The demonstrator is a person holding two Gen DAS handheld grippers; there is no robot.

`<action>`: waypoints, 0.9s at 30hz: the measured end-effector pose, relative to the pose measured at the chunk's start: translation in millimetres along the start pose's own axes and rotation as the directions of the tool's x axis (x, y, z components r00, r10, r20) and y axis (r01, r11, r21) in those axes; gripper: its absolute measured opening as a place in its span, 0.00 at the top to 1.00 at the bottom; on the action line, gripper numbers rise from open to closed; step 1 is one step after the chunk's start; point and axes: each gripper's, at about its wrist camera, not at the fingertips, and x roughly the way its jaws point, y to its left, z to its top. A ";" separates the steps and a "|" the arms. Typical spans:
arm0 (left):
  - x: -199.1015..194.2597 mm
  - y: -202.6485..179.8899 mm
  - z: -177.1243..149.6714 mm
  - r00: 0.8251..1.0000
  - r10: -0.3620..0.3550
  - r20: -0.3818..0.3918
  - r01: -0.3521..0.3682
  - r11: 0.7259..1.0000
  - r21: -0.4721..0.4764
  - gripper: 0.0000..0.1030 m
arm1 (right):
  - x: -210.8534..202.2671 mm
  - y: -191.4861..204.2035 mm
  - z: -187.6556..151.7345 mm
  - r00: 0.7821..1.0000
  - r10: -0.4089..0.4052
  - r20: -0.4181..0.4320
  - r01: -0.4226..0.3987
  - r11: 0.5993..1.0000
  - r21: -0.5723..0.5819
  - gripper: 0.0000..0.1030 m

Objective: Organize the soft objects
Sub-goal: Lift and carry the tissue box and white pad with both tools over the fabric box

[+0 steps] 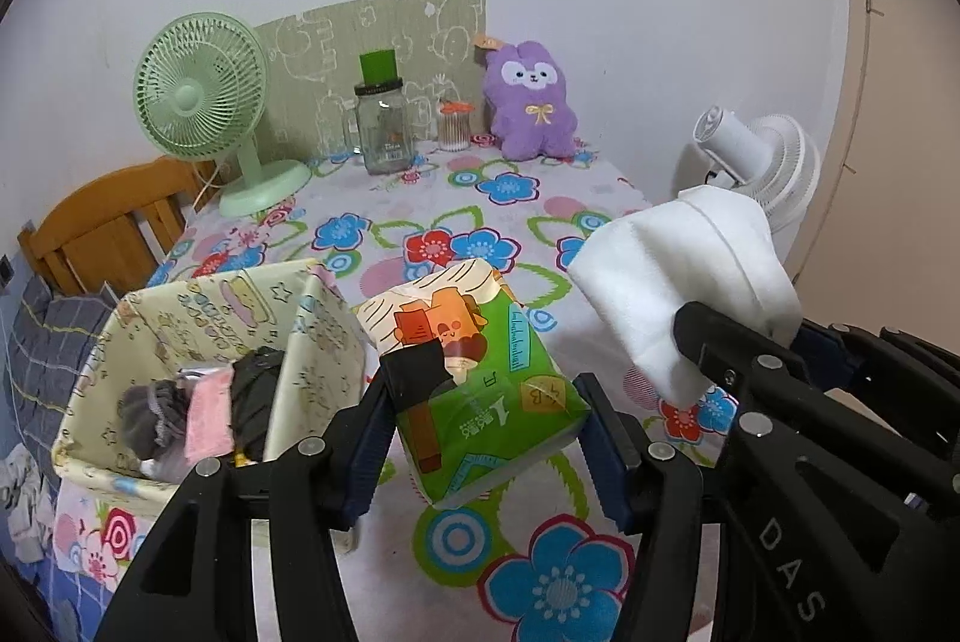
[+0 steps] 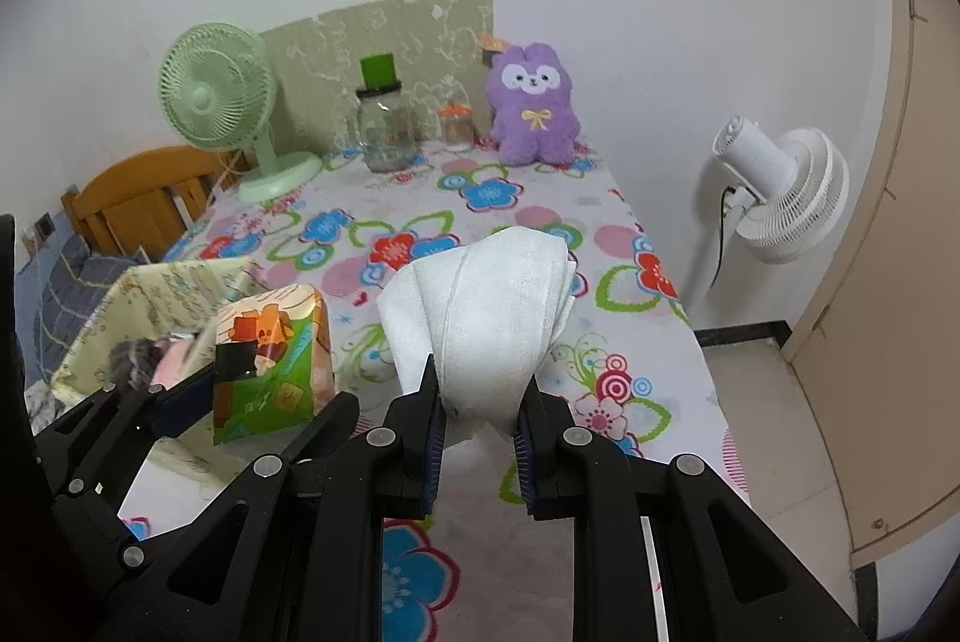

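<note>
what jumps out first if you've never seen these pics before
Two loaded grippers up front: the left gripper holds a green tissue pack, the right gripper pinches a folded white cloth. Behind them, a purple plush sits at the far edge of the flowered tablecloth, beside a green fan.

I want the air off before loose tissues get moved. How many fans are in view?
2. A green desk fan stands on the table at its far left corner. A white pedestal fan stands on the floor past the table's right edge. None looks hidden.
</note>
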 end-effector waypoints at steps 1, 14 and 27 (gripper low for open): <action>-3.6 1.6 0.3 1.000 -0.002 0.002 0.002 1.000 0.001 0.42 | -4.2 2.6 1.1 1.000 0.005 0.006 -0.005 1.000 -0.001 0.78; -33.6 31.9 7.7 0.998 0.009 0.055 -0.010 1.000 0.013 0.42 | -27.5 36.4 14.1 0.998 0.040 0.048 -0.038 0.999 -0.038 0.78; -30.7 70.0 12.2 0.998 0.030 0.057 -0.031 0.999 0.025 0.42 | -14.4 75.3 24.1 0.993 0.109 0.032 -0.107 0.993 -0.057 0.78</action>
